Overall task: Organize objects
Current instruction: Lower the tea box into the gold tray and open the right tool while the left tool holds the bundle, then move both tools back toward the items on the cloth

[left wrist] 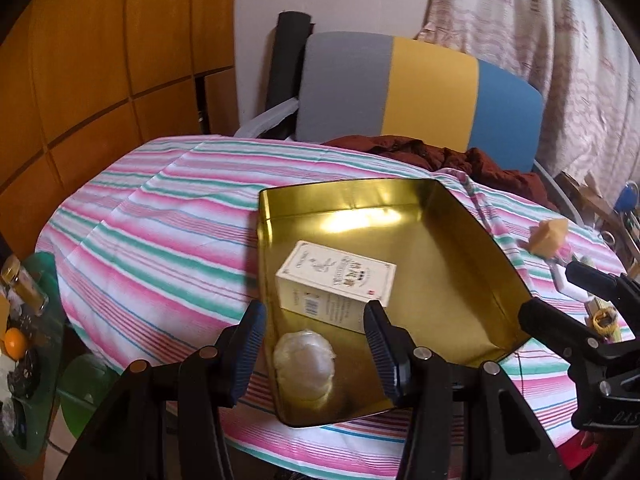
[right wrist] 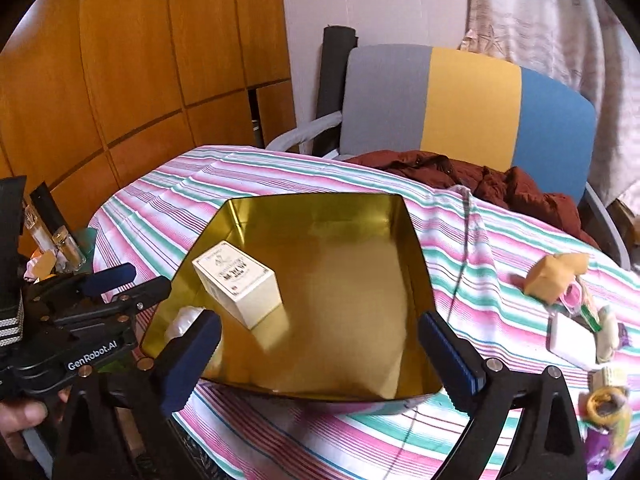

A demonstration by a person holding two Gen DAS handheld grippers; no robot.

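Note:
An open gold tin (left wrist: 472, 232) (right wrist: 320, 212) sits on the striped tablecloth. Inside it lie a white printed box (left wrist: 336, 284) (right wrist: 238, 284) and a round clear-wrapped white item (left wrist: 304, 364) (right wrist: 186, 320). My left gripper (left wrist: 316, 340) (right wrist: 144, 280) hovers open over the tin's near left corner, above the round item, with nothing between its fingers. My right gripper (right wrist: 320, 360) (left wrist: 550, 292) stands wide open above the tin's near edge, also holding nothing. Loose items lie to the right: a tan wrapped lump (left wrist: 548, 232) (right wrist: 556, 272), a small white box (right wrist: 572, 340) and a yellow tape roll (right wrist: 604, 400).
A grey, yellow and blue chair (right wrist: 468, 104) stands behind the table with a brown garment (right wrist: 480, 176) over the far edge. Glass bottles (right wrist: 60, 236) and small clutter (left wrist: 20, 320) sit on a low surface left of the table. Wooden cabinets (right wrist: 140, 60) fill the left.

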